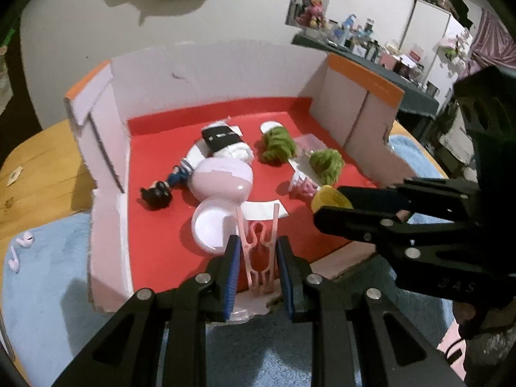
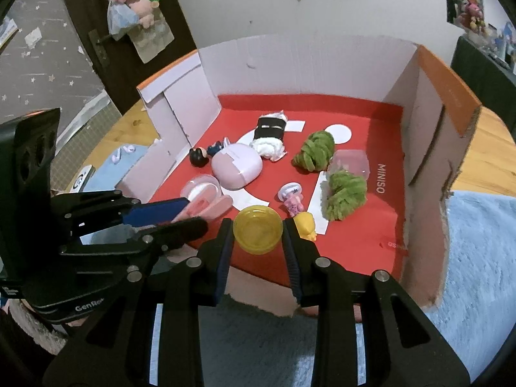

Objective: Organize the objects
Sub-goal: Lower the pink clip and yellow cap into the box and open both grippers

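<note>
A cardboard box (image 1: pixel 106 148) with a red floor (image 2: pixel 361 235) holds small items. My left gripper (image 1: pixel 258 258) is shut on a pink plastic clip (image 1: pixel 260 251) over the box's front edge; it also shows in the right wrist view (image 2: pixel 206 208). My right gripper (image 2: pixel 258 235) is shut on a yellow round cap (image 2: pixel 257 229), seen in the left wrist view (image 1: pixel 330 198) too. Inside lie a lilac case (image 1: pixel 222 177), a clear lid (image 1: pixel 211 225), two green fuzzy bundles (image 1: pixel 277 145) (image 1: pixel 325 164), a dark-haired figurine (image 1: pixel 161 190), a black-banded white roll (image 1: pixel 225 142) and a yellow duck (image 2: pixel 306 225).
The box stands on a light blue fluffy mat (image 2: pixel 477 258) on a wooden table (image 1: pixel 38 167). White earbuds (image 1: pixel 22 245) lie on the mat left of the box. A small pink toy (image 2: pixel 292 198) and a clear plastic case (image 2: pixel 351 161) lie in the box.
</note>
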The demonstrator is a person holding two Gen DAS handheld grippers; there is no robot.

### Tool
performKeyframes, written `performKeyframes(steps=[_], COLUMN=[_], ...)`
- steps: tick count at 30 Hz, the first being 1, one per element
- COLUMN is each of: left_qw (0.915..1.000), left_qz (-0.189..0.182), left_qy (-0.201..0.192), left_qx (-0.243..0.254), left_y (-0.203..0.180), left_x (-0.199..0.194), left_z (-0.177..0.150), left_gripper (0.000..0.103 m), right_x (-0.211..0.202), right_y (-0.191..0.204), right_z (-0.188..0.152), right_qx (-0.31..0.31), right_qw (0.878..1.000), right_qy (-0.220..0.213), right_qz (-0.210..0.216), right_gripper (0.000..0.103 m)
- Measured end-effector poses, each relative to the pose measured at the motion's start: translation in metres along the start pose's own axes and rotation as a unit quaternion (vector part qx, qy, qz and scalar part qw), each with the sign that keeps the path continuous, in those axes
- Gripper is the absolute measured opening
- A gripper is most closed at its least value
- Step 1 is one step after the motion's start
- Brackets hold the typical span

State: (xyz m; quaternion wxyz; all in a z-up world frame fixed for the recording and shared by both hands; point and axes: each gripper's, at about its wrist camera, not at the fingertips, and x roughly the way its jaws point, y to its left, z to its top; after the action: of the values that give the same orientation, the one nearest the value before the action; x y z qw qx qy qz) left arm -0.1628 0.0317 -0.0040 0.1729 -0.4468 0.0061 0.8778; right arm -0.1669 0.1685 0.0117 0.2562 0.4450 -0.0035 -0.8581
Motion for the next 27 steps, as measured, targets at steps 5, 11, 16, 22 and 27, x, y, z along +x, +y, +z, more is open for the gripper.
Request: performKeyframes(steps=[5, 11, 16, 22, 27], left_qw=[0.9999, 0.9998, 0.9996, 0.9987, 0.9988], left_qz=[0.000, 0.015, 0.028, 0.051, 0.048], left_qy=[0.008, 0.011, 0.009, 0.008, 0.006], left_qx=[0.009, 0.003, -0.005, -0.001, -0.006], left_y=[0.002, 0.012, 0.017, 0.014, 0.016], left_x=[0.004, 0.009, 0.013, 0.018, 0.018], left_z=[0.002, 0.007, 0.009, 0.008, 0.007], left_gripper=[0.024, 0.024, 0.024, 0.024, 0.024], right_x=[0.009, 0.019, 0.025, 0.027, 0.025], right_y=[-0.004, -0.005, -0.007, -0.009, -0.008], right_z=[0.002, 0.005, 0.008, 0.006, 0.005], right_qx=[0.000, -0.002, -0.006, -0.017, -0.018], right_qw=[1.000, 0.999, 0.999, 0.998, 0.998], right_qy=[0.018, 0.036, 0.042, 0.037, 0.035], right_qz=[-0.001, 0.002, -0.018, -0.050, -0.053], right_gripper=[0.029, 0.029, 0.029, 0.029, 0.029])
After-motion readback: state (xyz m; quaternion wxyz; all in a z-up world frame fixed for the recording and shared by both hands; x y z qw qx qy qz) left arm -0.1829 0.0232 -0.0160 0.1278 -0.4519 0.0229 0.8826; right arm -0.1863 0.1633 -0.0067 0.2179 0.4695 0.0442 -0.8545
